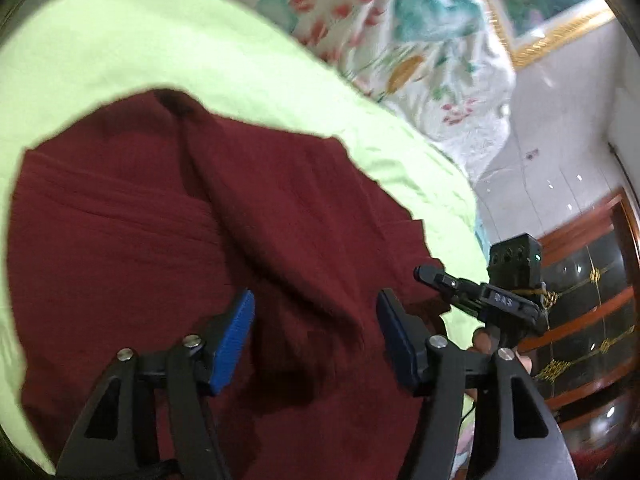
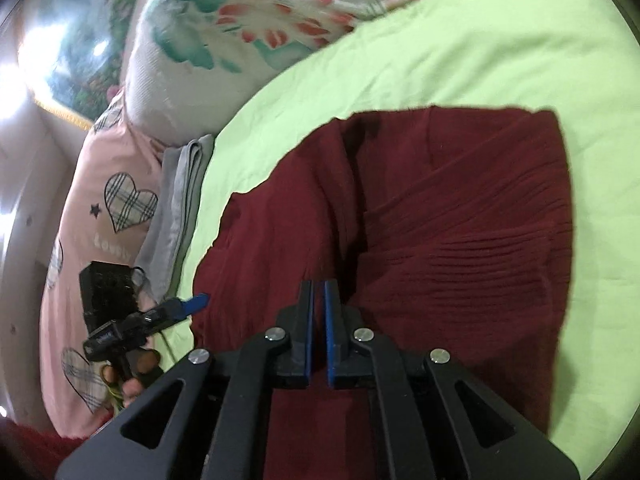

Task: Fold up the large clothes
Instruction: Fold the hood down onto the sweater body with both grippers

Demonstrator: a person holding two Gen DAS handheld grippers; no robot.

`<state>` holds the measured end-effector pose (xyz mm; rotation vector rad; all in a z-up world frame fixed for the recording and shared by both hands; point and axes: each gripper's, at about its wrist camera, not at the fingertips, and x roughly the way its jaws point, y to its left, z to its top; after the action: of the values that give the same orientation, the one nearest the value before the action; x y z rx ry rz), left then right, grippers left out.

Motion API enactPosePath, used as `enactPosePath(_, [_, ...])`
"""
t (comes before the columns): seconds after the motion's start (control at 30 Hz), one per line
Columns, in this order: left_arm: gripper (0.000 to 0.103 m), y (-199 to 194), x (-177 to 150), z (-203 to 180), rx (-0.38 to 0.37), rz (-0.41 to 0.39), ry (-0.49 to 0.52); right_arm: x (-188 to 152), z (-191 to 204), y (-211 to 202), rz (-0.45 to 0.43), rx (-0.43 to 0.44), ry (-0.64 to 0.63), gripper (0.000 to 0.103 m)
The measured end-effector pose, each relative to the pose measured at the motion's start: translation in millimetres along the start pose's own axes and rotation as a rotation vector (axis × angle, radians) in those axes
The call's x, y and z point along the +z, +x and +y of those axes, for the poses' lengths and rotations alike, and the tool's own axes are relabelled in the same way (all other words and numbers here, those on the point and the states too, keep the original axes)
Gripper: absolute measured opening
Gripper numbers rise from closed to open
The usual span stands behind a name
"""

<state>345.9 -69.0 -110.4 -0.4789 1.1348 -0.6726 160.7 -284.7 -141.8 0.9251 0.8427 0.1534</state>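
A dark red knitted garment (image 1: 168,216) lies partly folded on a light green bed sheet (image 1: 120,52); it also shows in the right wrist view (image 2: 440,208). My left gripper (image 1: 316,332) is open, its blue pads spread above the garment's near part. My right gripper (image 2: 319,320) is shut, pads almost touching, with the garment's edge running in between them. In the left wrist view the right gripper (image 1: 430,274) sits at the garment's right edge. In the right wrist view the left gripper (image 2: 192,304) hovers at the garment's left edge.
A floral quilt (image 2: 240,28) is bunched at the head of the bed. A pink pillow with plaid hearts (image 2: 100,208) and a folded grey cloth (image 2: 180,200) lie beside the sheet. A dark wooden cabinet (image 1: 592,320) stands to the right.
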Motion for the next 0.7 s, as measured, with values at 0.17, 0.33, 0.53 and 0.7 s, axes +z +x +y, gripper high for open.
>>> enactPosePath(0.17, [0.004,27.2,9.9,-6.0,-0.025,0.018,-0.006,5.4,-2.7,10.0,-0.004,0.039,0.051,0.007])
enactPosePath(0.33, [0.002,-20.3,15.7,20.3,0.036,-0.131,-0.005,5.3,5.8,8.2,-0.024,0.058,0.028,0.060])
enactPosePath(0.53, [0.002,-50.5,15.3,86.2,0.080,-0.178,-0.136,7.8,11.2,22.7,-0.036,0.067,0.015,0.062])
enactPosePath(0.7, [0.002,-45.6,9.9,95.9,0.034,-0.155,-0.164,11.2,12.6,48.4,-0.005,0.089,0.054,0.062])
